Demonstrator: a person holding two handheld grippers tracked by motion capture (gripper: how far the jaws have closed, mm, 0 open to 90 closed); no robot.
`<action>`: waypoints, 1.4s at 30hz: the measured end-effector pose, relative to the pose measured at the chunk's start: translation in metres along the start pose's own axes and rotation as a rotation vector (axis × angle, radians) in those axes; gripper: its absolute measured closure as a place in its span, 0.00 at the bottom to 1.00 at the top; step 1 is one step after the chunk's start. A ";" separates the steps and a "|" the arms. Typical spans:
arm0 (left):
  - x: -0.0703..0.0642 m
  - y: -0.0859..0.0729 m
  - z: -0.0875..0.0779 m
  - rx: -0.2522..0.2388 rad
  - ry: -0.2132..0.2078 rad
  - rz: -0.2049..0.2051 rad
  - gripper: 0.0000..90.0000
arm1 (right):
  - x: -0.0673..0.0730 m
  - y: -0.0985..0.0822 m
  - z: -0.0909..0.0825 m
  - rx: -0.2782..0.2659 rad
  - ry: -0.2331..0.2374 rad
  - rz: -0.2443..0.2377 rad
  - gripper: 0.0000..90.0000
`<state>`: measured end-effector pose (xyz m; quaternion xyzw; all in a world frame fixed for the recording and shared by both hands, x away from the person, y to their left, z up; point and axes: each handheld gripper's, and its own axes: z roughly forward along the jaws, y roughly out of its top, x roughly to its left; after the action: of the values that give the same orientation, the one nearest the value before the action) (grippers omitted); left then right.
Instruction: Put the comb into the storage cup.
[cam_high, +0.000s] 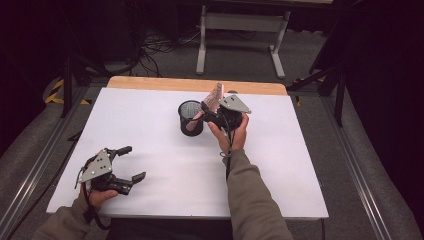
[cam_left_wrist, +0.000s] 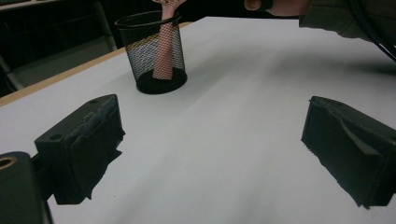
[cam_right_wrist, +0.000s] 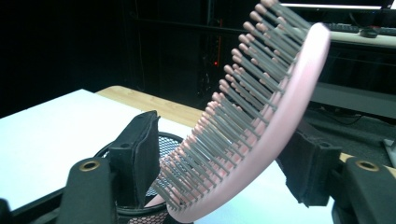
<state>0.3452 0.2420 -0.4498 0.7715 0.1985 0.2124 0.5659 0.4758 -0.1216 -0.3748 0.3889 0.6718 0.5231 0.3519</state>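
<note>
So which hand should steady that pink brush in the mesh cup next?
Right. The right gripper sits at the mesh cup, its jaws either side of the pink brush. The left gripper rests open at the near left, far from it.

White table top (cam_high: 150, 130) w/ a light wood strip (cam_high: 195, 84) along its far edge. Beyond the table: grey carpet floor (cam_high: 240, 60), a grey-legged bench frame (cam_high: 240, 22), loose black cables (cam_high: 155, 47) to its left. Yellow-black tape (cam_high: 55, 92) left of the table. Dark stands both sides; room dim, table lit.
</note>
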 end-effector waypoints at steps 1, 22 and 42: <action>0.000 0.000 0.000 0.001 0.002 0.000 0.07 | 0.000 0.000 0.000 0.000 0.007 0.002 0.35; -0.001 0.001 0.000 0.004 0.005 0.010 0.07 | 0.002 0.009 -0.005 -0.025 -0.044 -0.071 0.09; -0.001 0.000 0.001 0.011 0.005 0.011 0.07 | 0.006 0.018 -0.016 -0.037 -0.027 -0.112 0.05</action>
<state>0.3452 0.2406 -0.4497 0.7750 0.1969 0.2161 0.5602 0.4622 -0.1205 -0.3544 0.3513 0.6780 0.5097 0.3965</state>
